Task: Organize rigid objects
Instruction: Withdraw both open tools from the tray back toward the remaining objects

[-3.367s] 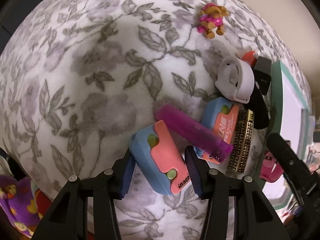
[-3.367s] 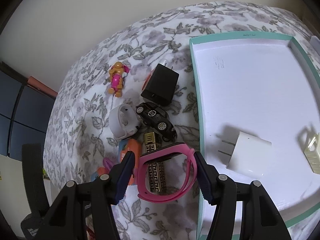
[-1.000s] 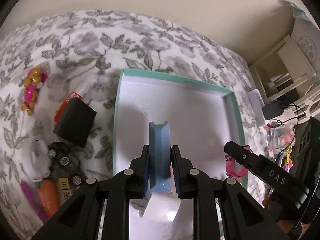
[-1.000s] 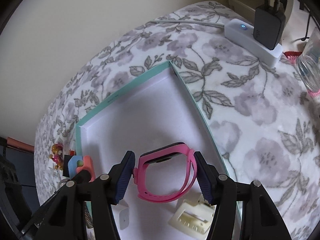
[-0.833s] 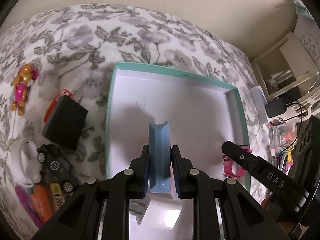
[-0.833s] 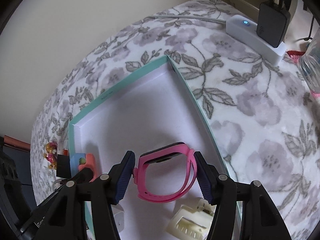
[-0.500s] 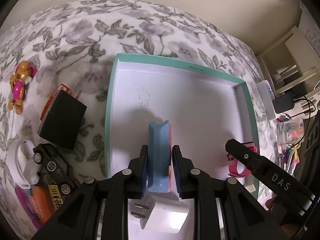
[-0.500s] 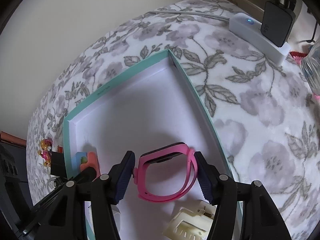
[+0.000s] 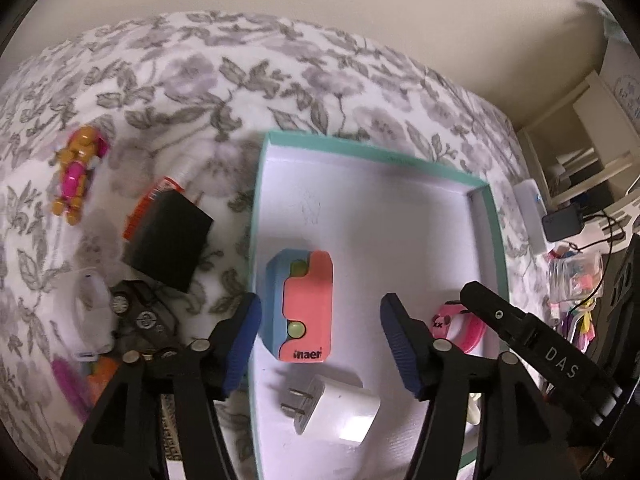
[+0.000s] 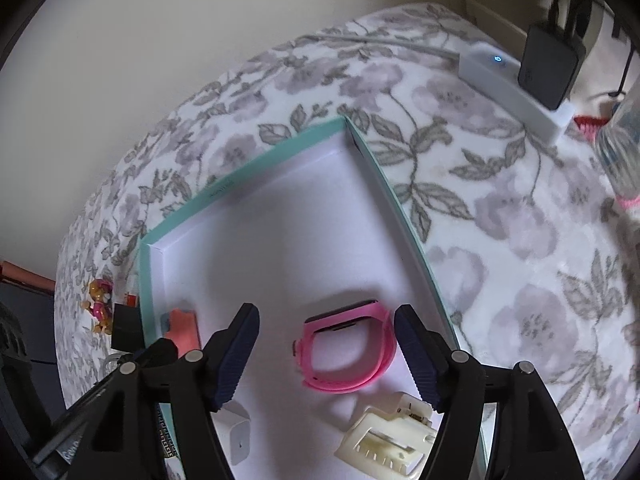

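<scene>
My left gripper [image 9: 320, 318] hovers over the teal-rimmed white tray [image 9: 360, 148], its jaws opening. The blue-and-pink case [image 9: 302, 306] lies flat on the tray floor between them, and neither pad touches it. A white charger [image 9: 332, 408] rests just below the case. My right gripper [image 10: 327, 324] is over the tray's right side [image 10: 240, 184], and its jaws are opening too. The pink watch [image 10: 348, 356] lies on the tray floor between them, well clear of the left pad and close to the right one. A cream plastic piece [image 10: 388, 436] sits beside it.
Left of the tray on the floral cloth lie a toy figurine [image 9: 78, 172], a black adapter [image 9: 168, 240] on an orange tube [image 9: 152, 204], a toy car [image 9: 140, 316] and a white case [image 9: 90, 316]. A power strip [image 10: 516, 88] sits at the far right.
The left jaws spread apart and the case dropped from standing on edge to lying flat in the tray. The right jaws widened and the pink watch settled onto the tray floor.
</scene>
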The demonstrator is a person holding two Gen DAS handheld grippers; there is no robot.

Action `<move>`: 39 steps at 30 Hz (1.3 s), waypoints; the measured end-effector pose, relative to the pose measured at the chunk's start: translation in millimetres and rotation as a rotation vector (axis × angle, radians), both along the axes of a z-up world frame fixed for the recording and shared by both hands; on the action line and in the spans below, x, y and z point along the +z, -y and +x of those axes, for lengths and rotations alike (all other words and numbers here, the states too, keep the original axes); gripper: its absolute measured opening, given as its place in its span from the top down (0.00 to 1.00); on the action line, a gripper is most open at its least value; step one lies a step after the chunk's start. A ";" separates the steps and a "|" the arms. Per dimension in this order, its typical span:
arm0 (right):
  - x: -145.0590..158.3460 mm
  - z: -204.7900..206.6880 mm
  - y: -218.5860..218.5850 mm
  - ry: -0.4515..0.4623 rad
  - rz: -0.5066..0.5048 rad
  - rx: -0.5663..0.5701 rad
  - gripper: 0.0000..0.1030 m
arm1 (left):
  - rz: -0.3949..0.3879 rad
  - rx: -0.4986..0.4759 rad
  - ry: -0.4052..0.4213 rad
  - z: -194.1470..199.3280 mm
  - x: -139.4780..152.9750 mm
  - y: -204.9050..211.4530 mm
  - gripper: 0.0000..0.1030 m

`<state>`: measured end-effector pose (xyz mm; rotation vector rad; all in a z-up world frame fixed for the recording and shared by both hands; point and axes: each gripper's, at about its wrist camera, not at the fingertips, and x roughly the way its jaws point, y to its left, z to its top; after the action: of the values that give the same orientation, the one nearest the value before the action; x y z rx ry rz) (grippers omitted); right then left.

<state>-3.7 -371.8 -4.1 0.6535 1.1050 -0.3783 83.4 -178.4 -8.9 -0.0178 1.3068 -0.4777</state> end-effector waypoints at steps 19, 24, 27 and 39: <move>8.9 -19.9 -20.8 0.019 -0.057 0.021 0.01 | 0.154 0.077 0.165 -10.5 22.3 -31.9 0.15; 14.5 -26.7 -30.3 0.030 -0.081 0.041 0.00 | 0.173 0.063 0.189 -19.1 23.9 -33.3 0.15; 17.8 -29.9 -35.8 0.032 -0.093 0.053 0.00 | 0.179 0.056 0.203 -25.2 25.9 -34.7 0.15; 32.5 -41.1 -61.1 0.054 -0.211 0.116 0.00 | 0.173 0.064 0.247 -40.5 33.6 -41.6 0.04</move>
<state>-44.8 -310.8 28.4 0.4086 1.0304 -0.3696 42.9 -136.9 24.7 0.1399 1.0974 -0.3005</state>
